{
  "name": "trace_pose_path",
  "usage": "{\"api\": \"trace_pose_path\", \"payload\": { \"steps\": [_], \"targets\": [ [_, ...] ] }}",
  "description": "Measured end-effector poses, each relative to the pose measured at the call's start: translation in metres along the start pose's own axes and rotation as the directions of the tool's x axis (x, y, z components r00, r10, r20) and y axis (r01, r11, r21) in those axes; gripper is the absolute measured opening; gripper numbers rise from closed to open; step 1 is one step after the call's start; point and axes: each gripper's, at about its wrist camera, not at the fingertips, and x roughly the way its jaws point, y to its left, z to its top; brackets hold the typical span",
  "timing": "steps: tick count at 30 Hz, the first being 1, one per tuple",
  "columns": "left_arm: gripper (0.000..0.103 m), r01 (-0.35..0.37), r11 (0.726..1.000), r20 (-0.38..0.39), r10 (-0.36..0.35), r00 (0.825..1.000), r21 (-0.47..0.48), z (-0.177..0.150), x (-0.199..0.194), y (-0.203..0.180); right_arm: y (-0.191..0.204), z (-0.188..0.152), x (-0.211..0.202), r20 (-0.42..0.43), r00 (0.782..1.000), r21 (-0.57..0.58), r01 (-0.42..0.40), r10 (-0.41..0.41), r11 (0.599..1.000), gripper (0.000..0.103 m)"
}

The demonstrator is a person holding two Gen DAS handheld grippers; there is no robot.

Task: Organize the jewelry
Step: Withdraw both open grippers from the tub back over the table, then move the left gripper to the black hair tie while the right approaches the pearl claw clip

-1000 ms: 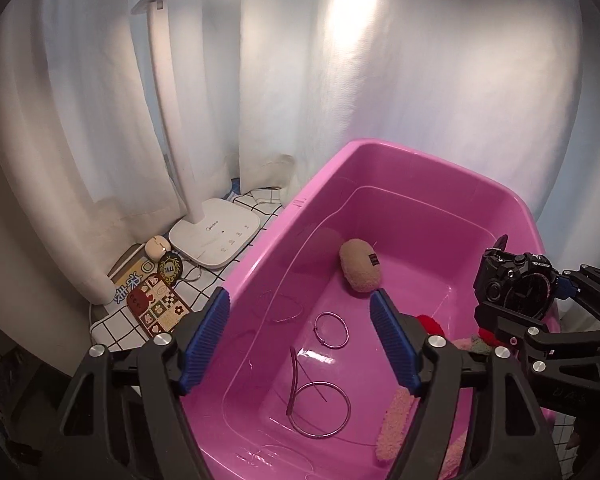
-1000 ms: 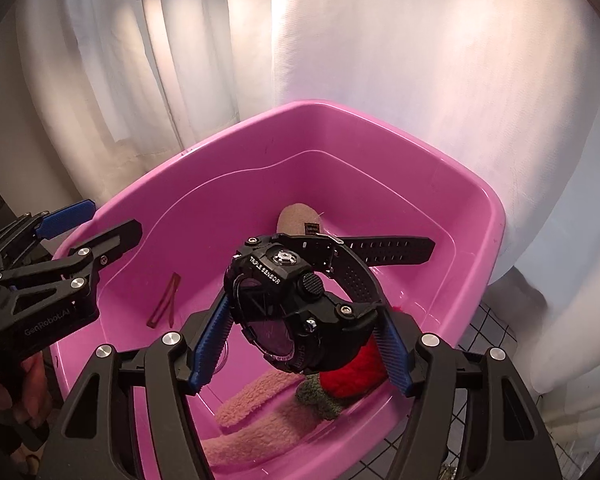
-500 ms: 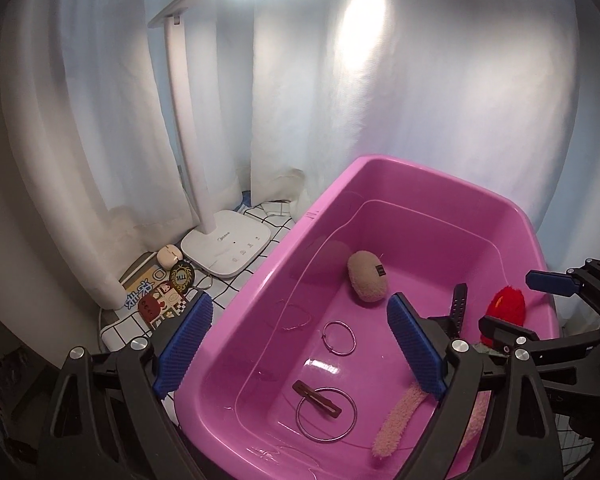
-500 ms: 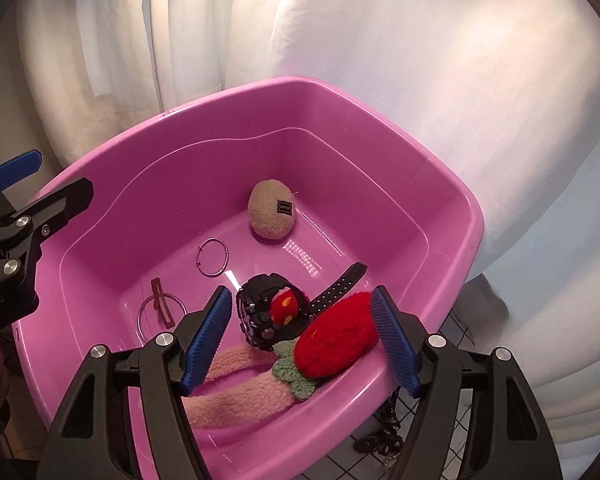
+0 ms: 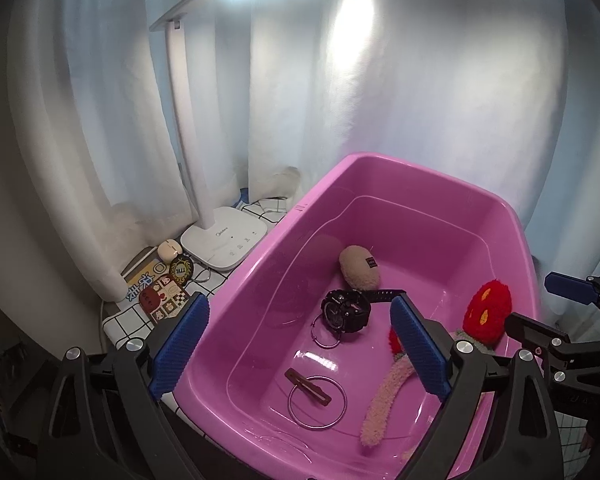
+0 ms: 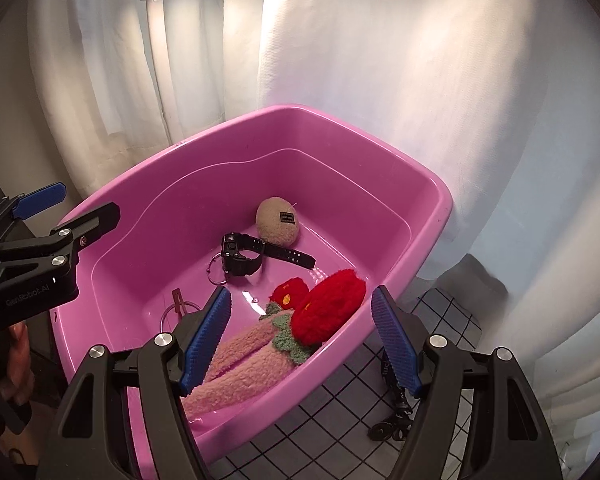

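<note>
Pink plastic fills both views: the tub (image 5: 512, 240) sits on a grid-patterned cloth (image 6: 340, 436). At far left, outside it, lie keychain-like trinkets (image 5: 168, 288) beside the lamp base (image 5: 225, 242); I judge those remain to be gathered. My left gripper (image 5: 300, 352) hangs over the near rim, fingers apart, empty. Inside lie a large metal ring (image 5: 317, 402) under a brown clip (image 5: 308, 386), a smaller ring (image 5: 326, 331) touching the black watch (image 5: 346, 311), a beige plush pouch (image 5: 359, 267), then the red strawberry plush (image 6: 328, 308). My right gripper (image 6: 300, 338) hovers open, holding nothing. Something dark (image 6: 392, 416) lies on the cloth at right, outside the tub, too unclear to name.
</note>
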Motion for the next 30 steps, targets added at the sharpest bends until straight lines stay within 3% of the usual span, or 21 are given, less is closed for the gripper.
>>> {"api": "trace_pose_path", "payload": {
  "steps": [9, 17, 26, 30],
  "targets": [
    [0.091, 0.035, 0.999, 0.007, -0.035, 0.999, 0.031, -0.005, -0.027, -0.031, -0.028, -0.036, -0.052, 0.100, 0.995, 0.094, 0.005, -0.014, 0.996, 0.070],
    [0.091, 0.113, 0.992, 0.023, -0.115, 0.993, 0.054, -0.011, -0.056, -0.067, -0.067, -0.078, -0.092, 0.137, 0.987, 0.200, 0.056, -0.085, 0.978, 0.070],
    [0.091, 0.235, 0.965, 0.068, -0.244, 0.968, 0.118, -0.018, -0.093, -0.121, -0.131, -0.144, -0.128, 0.095, 0.972, 0.352, 0.170, -0.216, 0.920, 0.070],
    [0.091, 0.300, 0.943, 0.051, -0.310, 0.950, 0.145, -0.026, -0.099, -0.149, -0.149, -0.170, -0.135, 0.063, 0.966, 0.400, 0.205, -0.250, 0.893, 0.070]
  ]
}}
